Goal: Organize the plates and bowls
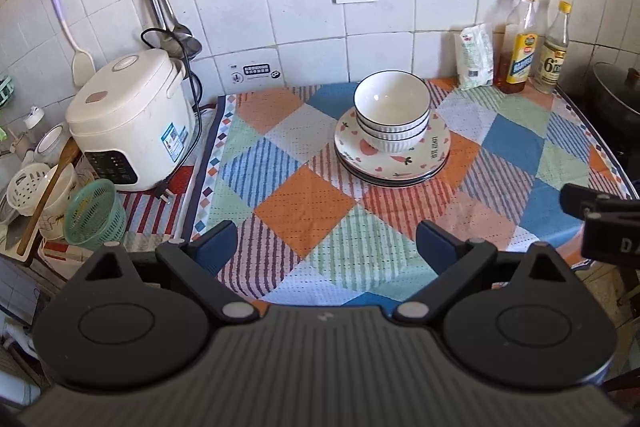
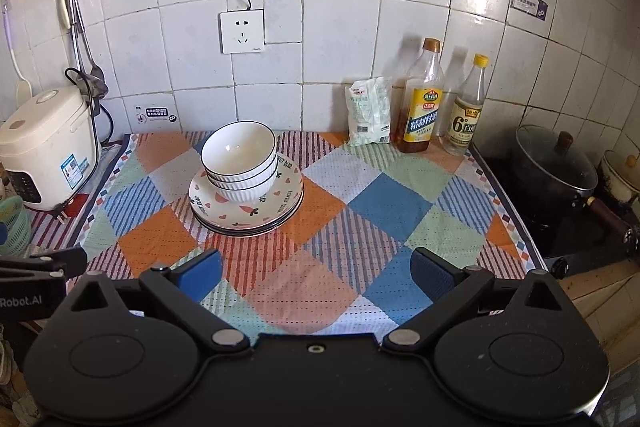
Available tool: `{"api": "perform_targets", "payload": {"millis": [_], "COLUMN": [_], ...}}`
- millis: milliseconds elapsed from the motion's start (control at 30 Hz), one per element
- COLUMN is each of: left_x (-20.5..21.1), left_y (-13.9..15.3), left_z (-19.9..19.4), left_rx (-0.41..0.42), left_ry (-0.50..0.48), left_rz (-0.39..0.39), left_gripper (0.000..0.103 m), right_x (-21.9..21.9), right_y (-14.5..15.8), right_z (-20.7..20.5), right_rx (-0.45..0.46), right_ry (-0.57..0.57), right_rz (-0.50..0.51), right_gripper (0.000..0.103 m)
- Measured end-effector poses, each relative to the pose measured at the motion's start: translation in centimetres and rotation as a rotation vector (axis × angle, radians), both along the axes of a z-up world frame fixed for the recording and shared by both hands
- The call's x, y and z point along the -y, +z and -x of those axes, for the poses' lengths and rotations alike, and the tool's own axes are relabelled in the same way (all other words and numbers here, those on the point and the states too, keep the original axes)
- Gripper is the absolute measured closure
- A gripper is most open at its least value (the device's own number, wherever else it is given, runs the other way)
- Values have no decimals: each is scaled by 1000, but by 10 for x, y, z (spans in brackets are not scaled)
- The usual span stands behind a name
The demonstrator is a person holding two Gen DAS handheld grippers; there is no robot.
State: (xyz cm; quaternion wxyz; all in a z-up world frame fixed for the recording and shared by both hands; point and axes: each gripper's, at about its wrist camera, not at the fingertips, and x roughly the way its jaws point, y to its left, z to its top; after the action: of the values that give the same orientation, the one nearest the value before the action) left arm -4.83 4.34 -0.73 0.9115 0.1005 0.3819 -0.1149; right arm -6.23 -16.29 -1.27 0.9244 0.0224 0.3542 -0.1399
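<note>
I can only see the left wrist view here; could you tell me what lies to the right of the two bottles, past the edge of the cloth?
Observer: A dark pot with a glass lid sits on the stove there; your view shows only a sliver of it.
Operator: Thank you. Is anything behind that pot?
Observer: Yes, a cream-coloured pot with a knobbed lid, at the frame's right edge.
Operator: And is the right gripper holding anything?
Observer: No, the right gripper is open and empty, above the cloth, short of the stacked bowls on the plates.
</note>
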Motion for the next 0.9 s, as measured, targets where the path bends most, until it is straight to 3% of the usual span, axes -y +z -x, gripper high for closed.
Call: {"api": "perform_targets", "payload": {"millis": [900], "left_x": [12], "left_y": [-4], "left_z": [-6], "left_rx": [-5], "left_ry": [32], "left_rz": [19], "left_gripper": [2], "right_x": [14], "right_y": [-16], "right_z": [-10], "right_rx": [-62], "right_ry": [5], "right_rz": [-20], "right_gripper": [1]}}
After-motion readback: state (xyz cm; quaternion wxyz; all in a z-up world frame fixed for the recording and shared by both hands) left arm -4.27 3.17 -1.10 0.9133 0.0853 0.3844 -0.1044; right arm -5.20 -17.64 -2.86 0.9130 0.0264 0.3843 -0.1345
